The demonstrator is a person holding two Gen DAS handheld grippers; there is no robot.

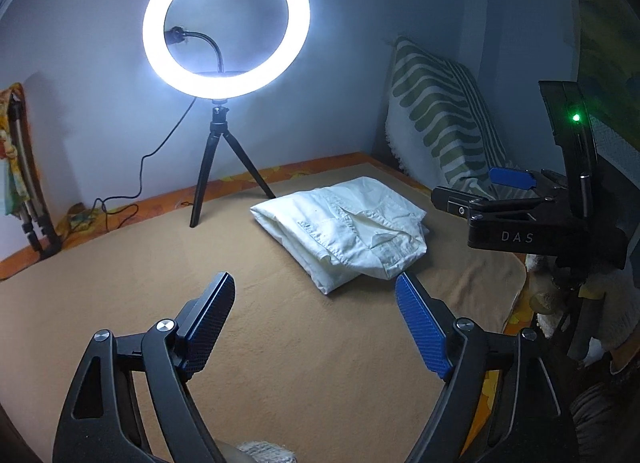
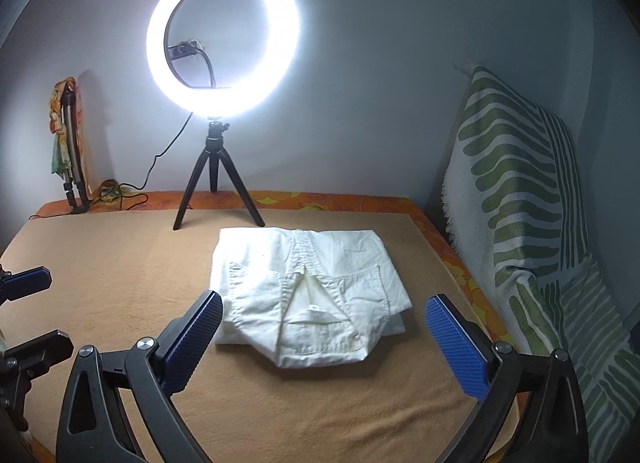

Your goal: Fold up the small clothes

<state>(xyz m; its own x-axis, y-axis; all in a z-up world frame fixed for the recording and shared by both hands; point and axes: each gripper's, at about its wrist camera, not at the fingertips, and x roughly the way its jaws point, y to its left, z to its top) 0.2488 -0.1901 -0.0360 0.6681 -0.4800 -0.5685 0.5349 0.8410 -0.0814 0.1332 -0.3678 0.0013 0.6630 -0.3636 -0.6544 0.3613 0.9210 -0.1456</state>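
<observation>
1. Covering the bed (image 2: pixel 120 263) is a tan, fuzzy blanket with an orange floral sheet showing at its edges.
2. Leaning against the wall on the right is a cushion (image 2: pixel 516 183) with green leaf stripes on white.
3. Standing behind the garment, a glowing ring light (image 2: pixel 224 39) sits on a black tripod (image 2: pixel 216 191), its cable trailing left.
4. Lying folded mid-blanket is a white woven shirt (image 2: pixel 308 295), stitched pockets showing, nothing upon it.
5. Hovering near it, the right gripper (image 2: pixel 324 335) is spread wide and empty; "DAS" is printed on its body.
6. Hanging over bare blanket, the left gripper (image 1: pixel 316 319) is likewise spread and empty; blue ribbed pads.
</observation>
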